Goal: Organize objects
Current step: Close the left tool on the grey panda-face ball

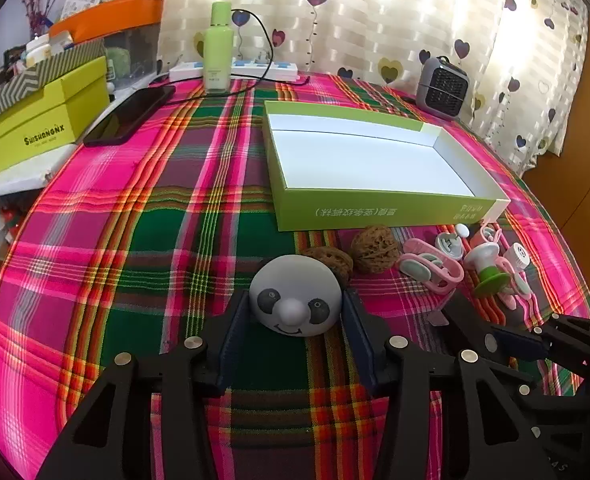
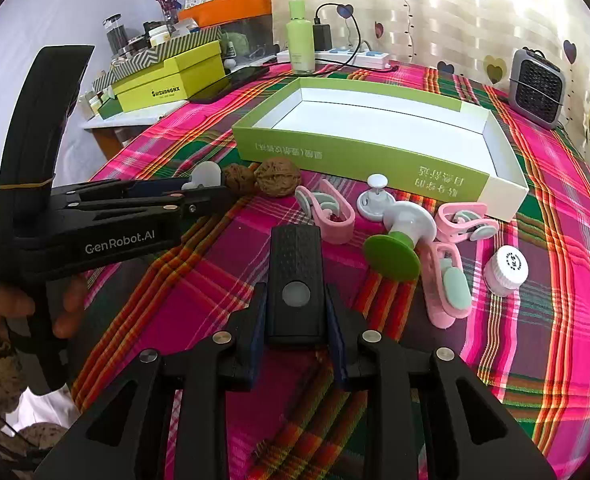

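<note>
Left wrist view first. Between the two pads of the left tool point(image 1: 295, 316) sits a gray ball point(image 1: 295, 300) with a panda face. The pads are right at its sides, about half closed, and look like they touch it, so I think it is held. The ball rests on the worktop point(image 1: 135, 240), near two walnuts point(image 1: 375, 248). It looks smooth and round, maybe soft and light. Round things can pop out, so hold it at its widest part and squeeze gently. The green box point(image 1: 375, 208) is open and has nothing in it. It lies just behind the walnuts, a good home for the toys.

Right wrist view next. The right tool point(image 2: 295, 308) is closed quite narrow on a black block point(image 2: 295, 276) with a bumpy top and a gray round button. The block looks hard and stiff, with flat sides, so it should not slip much. The pads hold it by its two long sides. Pink clips point(image 2: 331, 212), a green-footed knob point(image 2: 395, 248) and a white cap point(image 2: 507, 270) lie on the cloth in front of the box point(image 2: 359, 152). They look small, light and easy to knock. The left tool point(image 2: 199, 188) shows at the side, with the gray ball point(image 2: 207, 172) at its tip.
</note>
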A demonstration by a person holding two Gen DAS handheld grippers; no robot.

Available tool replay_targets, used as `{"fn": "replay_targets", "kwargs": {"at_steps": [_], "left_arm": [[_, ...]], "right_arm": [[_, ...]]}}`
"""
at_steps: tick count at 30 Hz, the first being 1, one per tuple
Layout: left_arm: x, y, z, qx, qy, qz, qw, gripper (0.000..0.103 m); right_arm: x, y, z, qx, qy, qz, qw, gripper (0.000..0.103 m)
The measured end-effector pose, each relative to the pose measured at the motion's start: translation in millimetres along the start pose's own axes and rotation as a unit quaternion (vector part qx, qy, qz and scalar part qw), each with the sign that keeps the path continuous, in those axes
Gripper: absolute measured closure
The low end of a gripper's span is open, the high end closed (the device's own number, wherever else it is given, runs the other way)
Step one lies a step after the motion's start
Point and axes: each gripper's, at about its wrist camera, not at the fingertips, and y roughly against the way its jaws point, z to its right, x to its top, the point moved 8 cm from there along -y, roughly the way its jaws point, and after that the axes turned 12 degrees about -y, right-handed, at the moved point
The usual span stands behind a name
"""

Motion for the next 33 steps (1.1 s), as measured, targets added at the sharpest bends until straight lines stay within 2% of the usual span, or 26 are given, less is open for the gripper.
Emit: {"fn": "replay_targets", "kwargs": {"at_steps": [14, 24, 33], "left_arm": [[-2.9, 10.1, 1.5, 0.006, -0.011, 0.005, 0.9999, 0.057], [1.6, 25.2, 16.4, -0.008, -0.018, 0.023, 0.9996, 0.057], [-0.1, 24.6, 19.6, -0.007, -0.017, 0.018, 0.9997, 0.057]], "right_arm": [[-1.0, 3.2, 0.5, 0.007, -0.005, 0.006, 1.0, 0.075], [1.5, 10.2, 1.9, 0.007, -0.004, 0.019, 1.0, 0.075], [-4.7, 2.4, 5.0, 0.0, 0.002, 0.004, 1.0, 0.075]]}}
